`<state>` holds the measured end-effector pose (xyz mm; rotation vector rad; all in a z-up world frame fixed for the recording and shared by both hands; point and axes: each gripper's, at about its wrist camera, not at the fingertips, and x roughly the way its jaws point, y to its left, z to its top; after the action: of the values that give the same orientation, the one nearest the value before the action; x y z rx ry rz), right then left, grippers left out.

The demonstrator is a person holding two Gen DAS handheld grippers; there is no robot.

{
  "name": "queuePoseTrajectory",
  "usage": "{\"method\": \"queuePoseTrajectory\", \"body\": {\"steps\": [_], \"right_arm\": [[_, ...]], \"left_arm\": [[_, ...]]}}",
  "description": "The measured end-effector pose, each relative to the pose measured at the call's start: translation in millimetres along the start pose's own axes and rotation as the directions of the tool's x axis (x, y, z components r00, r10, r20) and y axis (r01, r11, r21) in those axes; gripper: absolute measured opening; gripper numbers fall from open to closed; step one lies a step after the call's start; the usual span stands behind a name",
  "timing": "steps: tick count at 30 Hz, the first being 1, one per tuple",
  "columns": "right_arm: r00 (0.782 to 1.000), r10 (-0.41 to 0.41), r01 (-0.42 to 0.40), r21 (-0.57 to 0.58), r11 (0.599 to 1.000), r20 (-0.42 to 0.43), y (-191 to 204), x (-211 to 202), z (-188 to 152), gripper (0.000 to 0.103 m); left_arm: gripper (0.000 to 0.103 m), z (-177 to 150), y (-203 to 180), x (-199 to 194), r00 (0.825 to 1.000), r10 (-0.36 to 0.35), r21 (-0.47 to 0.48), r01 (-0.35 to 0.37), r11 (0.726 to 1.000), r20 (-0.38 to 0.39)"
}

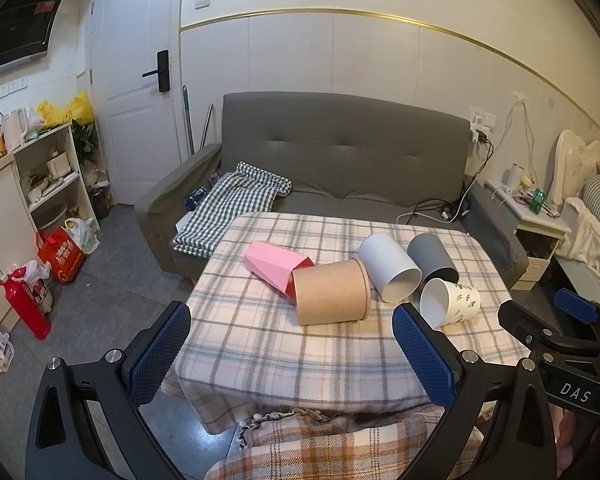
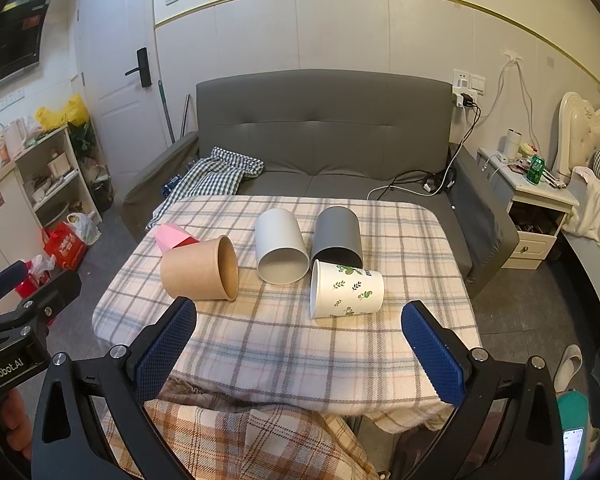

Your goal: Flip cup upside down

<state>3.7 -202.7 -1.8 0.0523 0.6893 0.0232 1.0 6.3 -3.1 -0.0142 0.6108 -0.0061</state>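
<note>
Five cups on their sides on the plaid-covered table (image 2: 380, 360). Nearest the right gripper (image 2: 298, 344), jaws spread wide and empty: leaf-print cup (image 2: 348, 290), just ahead, long axis crosswise, mouth leftward. Left gripper (image 1: 292, 354) likewise wide open, empty, facing the brown paper cup (image 1: 331, 292). Likely right-side reach first.

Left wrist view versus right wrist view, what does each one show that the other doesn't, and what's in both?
Only the left wrist view shows the red thermos on the floor and most of the pink faceted cup.

Only the right wrist view shows the slipper, the phone, and the leaf-print cup's side.

Both show five cups lying on their sides on the plaid tablecloth, including the kraft paper cup, plus the grey sofa. Each gripper's jaws are open and empty.
</note>
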Motion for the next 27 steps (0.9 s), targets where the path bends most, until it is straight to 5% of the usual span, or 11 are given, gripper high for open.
{"method": "queuePoseTrajectory", "body": {"steps": [27], "right_arm": [[1.000,0.020,-0.020,-0.024,1.000,-0.007,6.7,-2.5,6.4,0.103]], "left_arm": [[0.103,-4.1,8.4,1.7,1.000,0.003,-0.003,-0.003,1.000,0.000]]}}
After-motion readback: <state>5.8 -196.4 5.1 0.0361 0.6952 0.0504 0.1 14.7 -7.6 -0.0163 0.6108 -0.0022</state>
